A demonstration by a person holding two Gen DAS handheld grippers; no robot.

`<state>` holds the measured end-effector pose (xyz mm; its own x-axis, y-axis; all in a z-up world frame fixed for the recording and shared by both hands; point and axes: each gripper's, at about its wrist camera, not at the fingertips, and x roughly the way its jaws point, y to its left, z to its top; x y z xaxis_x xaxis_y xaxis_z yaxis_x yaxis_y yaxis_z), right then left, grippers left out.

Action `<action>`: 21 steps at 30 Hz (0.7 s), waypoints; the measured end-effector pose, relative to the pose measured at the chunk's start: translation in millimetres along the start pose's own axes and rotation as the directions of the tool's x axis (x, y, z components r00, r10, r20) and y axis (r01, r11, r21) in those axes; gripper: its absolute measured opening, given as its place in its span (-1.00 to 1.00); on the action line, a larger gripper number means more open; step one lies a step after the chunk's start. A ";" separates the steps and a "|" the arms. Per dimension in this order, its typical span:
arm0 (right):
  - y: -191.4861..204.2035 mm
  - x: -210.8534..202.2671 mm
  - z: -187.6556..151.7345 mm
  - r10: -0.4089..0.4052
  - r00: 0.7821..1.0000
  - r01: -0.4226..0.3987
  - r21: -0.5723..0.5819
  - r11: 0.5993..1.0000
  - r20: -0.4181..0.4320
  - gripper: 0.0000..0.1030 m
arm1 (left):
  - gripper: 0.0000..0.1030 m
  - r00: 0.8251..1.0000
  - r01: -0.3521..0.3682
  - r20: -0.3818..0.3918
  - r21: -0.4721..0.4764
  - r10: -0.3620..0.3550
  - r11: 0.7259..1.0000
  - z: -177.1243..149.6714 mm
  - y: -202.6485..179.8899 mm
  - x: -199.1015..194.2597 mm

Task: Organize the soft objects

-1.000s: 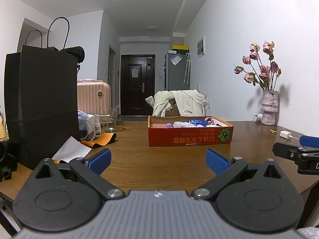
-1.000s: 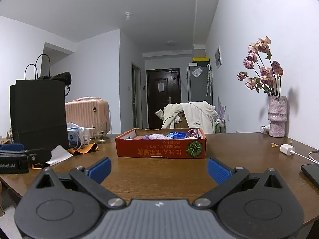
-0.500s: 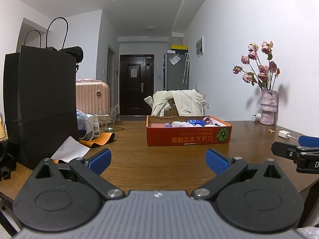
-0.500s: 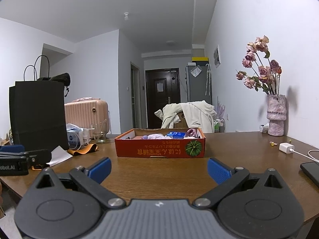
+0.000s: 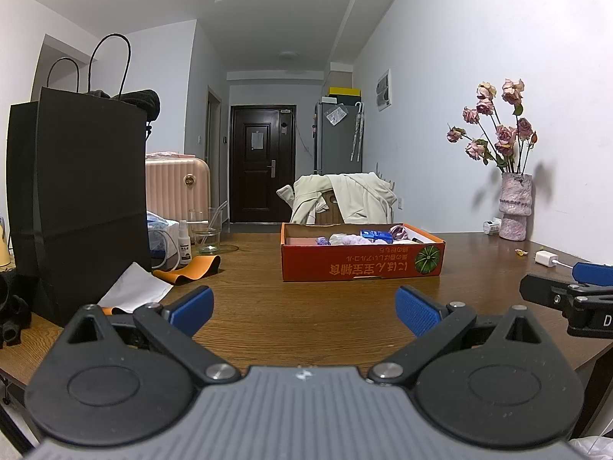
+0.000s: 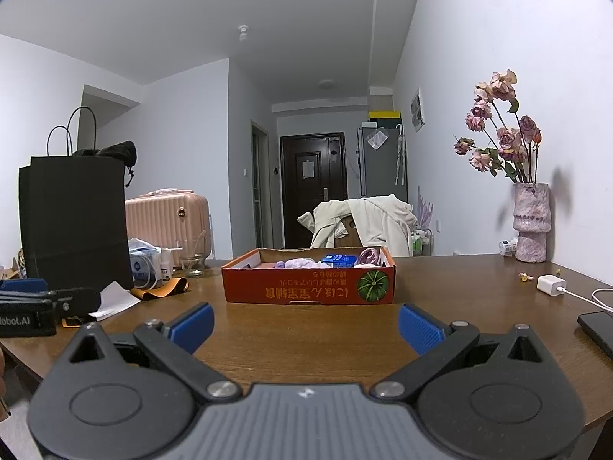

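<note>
An orange cardboard box [image 5: 362, 268] [image 6: 306, 291] stands on the wooden table [image 5: 306, 306] ahead of both grippers. It holds soft things: a pale purple cloth [image 5: 346, 239] [image 6: 300, 263], a blue packet [image 5: 375, 234] [image 6: 337, 260] and a pink bundle [image 5: 400, 232] [image 6: 367, 256]. My left gripper [image 5: 304, 306] is open and empty, low over the near table edge. My right gripper [image 6: 306, 324] is open and empty, also short of the box. Each gripper shows at the edge of the other's view.
A tall black paper bag [image 5: 76, 199] stands at the left, with white paper [image 5: 134, 289], an orange strap [image 5: 187, 268], a spray bottle [image 5: 184, 243] and a glass [image 5: 207, 232]. A vase of dried roses [image 5: 515, 207], a white charger [image 6: 551, 285] and a phone [image 6: 597, 329] are at the right.
Both views have shifted only slightly; the box sits a touch lower and nearer in frame. Both grippers stay open and empty.
</note>
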<state>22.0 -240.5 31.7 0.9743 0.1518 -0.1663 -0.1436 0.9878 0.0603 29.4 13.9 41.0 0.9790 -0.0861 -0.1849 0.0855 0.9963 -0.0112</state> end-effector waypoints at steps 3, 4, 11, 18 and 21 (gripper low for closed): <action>0.0 0.1 -0.1 0.000 1.000 0.000 0.000 1.000 -0.002 1.00 | 1.00 1.000 0.003 -0.004 -0.001 -0.003 1.000 0.0 -1.0 -0.5; 0.1 0.0 -0.4 -0.001 1.000 0.001 0.000 1.000 -0.003 1.00 | 1.00 1.000 0.002 -0.004 0.000 -0.002 1.000 -0.2 -1.4 -0.7; -1.0 -0.2 0.9 -0.002 1.000 0.002 0.001 1.000 0.001 1.00 | 1.00 1.000 0.005 0.000 -0.001 -0.005 1.000 -0.8 -3.6 -1.7; -1.1 -1.8 1.3 0.001 1.000 -0.001 0.004 1.000 0.006 1.00 | 1.00 1.000 0.009 0.008 -0.003 -0.009 1.000 -0.6 -2.6 -2.7; -0.8 -3.3 0.3 0.003 1.000 -0.003 -0.003 1.000 0.011 1.00 | 1.00 1.000 0.002 0.016 -0.003 -0.002 1.000 -1.8 -3.4 -3.3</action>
<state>19.0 -241.8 32.5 0.9757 0.1547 -0.1554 -0.1472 0.9874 0.0583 25.5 10.8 39.9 0.9816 -0.0884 -0.1693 0.0872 0.9961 -0.0148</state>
